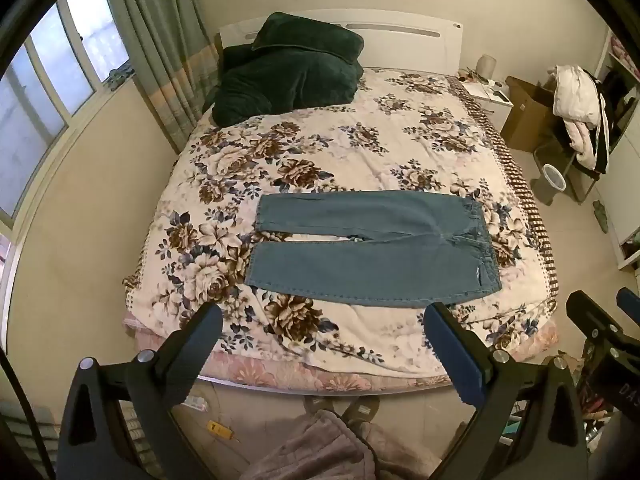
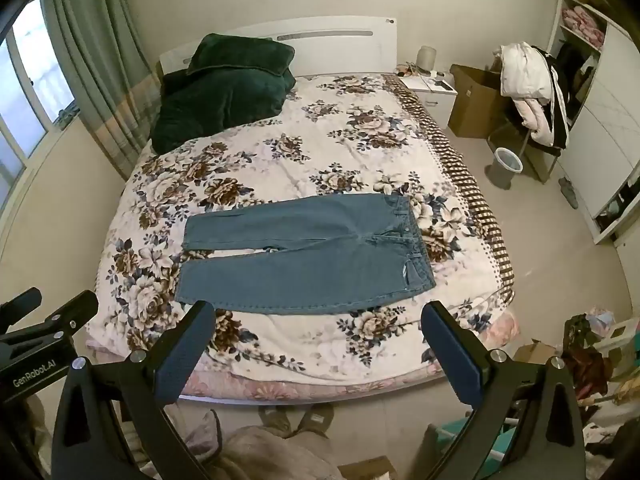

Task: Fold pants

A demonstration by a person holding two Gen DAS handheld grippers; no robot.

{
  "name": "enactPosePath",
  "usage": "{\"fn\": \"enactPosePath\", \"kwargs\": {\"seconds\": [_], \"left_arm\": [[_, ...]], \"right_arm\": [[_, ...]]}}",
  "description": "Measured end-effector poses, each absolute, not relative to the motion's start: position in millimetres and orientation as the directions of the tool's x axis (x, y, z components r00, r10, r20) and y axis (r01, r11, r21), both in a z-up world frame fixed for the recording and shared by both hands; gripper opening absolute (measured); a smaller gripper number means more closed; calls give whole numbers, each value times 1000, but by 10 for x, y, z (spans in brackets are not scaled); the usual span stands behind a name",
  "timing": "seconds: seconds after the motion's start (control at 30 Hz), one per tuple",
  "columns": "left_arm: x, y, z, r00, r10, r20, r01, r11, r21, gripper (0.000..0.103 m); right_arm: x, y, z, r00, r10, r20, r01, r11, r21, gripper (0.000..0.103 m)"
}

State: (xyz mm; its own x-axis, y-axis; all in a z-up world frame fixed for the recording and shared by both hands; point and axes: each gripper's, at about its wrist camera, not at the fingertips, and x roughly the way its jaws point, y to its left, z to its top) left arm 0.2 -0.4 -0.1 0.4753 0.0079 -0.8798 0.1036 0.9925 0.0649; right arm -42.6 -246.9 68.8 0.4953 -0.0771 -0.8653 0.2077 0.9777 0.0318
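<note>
Blue jeans (image 1: 372,252) lie flat and spread out on the floral bedspread (image 1: 360,152), waistband to the right, both legs side by side pointing left. They also show in the right wrist view (image 2: 308,256). My left gripper (image 1: 322,312) is open and empty, held above the near edge of the bed, short of the jeans. My right gripper (image 2: 318,310) is open and empty too, at about the same height just before the jeans' near leg. The right gripper's body shows at the right edge of the left wrist view (image 1: 600,328).
A dark green blanket and pillow (image 1: 288,68) are piled at the head of the bed on the left. A nightstand (image 2: 434,96), cardboard box (image 2: 472,100), bin (image 2: 506,164) and chair with clothes (image 2: 532,92) stand to the right. Slippers (image 2: 296,416) lie on the floor below.
</note>
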Motion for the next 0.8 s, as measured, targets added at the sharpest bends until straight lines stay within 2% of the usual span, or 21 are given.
{"fn": "enactPosePath", "kwargs": {"seconds": [0.8], "left_arm": [[-161,-186,51,479,-19,-877,113,993,41,103]], "right_arm": [[-555,-2469,737,496,-93,-863,204,979,11,103]]}}
